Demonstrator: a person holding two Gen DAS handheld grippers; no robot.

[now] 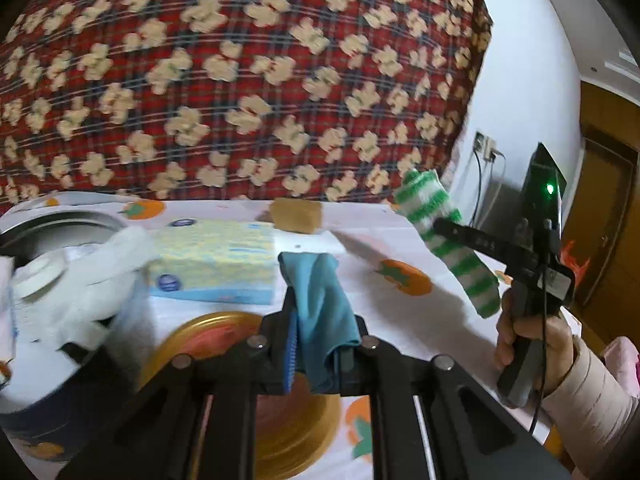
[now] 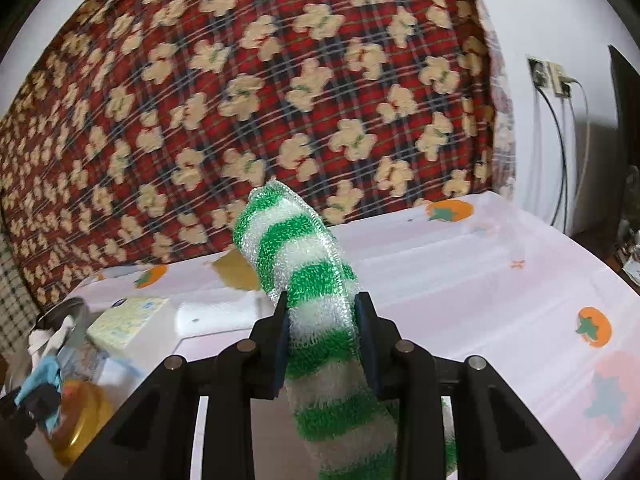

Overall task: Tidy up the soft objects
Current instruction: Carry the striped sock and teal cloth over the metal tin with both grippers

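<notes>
Left tool (image 1: pixel 316 344): closed on a blue cloth (image 1: pixel 320 304), low centre of the left view; cloth pinched between the fingers, folds draped over them.
Right tool (image 2: pixel 322 340): closed on a green-and-white striped sock (image 2: pixel 308 276), centre of the right view; sock stands up past the fingers and hangs down below them.
Sock from the left view: at right of frame (image 1: pixel 448 240), lifted clear of the bench, clamped across its middle by the right tool (image 1: pixel 444 226).
Cloth from the right view: small blue patch at lower left (image 2: pixel 42 378), beside the gold lid (image 2: pixel 82 420).
Bench (image 2: pixel 480 264): pale cover printed with orange fruit.
Tissue box (image 1: pixel 216 260): left of centre on the bench, yellow-and-blue pattern, round blue logos, writing too blurred to read.
Tin (image 1: pixel 60 308): far left in the left view, white fabric spilling over its rim.
Gold lid from the left view (image 1: pixel 280 408): on the bench just under the left tool.
Blanket (image 1: pixel 240 80): red plaid with cream flowers, fills the upper part of both views.
Left view only: hand (image 1: pixel 532 344) gripping the right tool's handle, green light lit above it.
Right view only: wall socket (image 2: pixel 550 74) with cables, upper right.
</notes>
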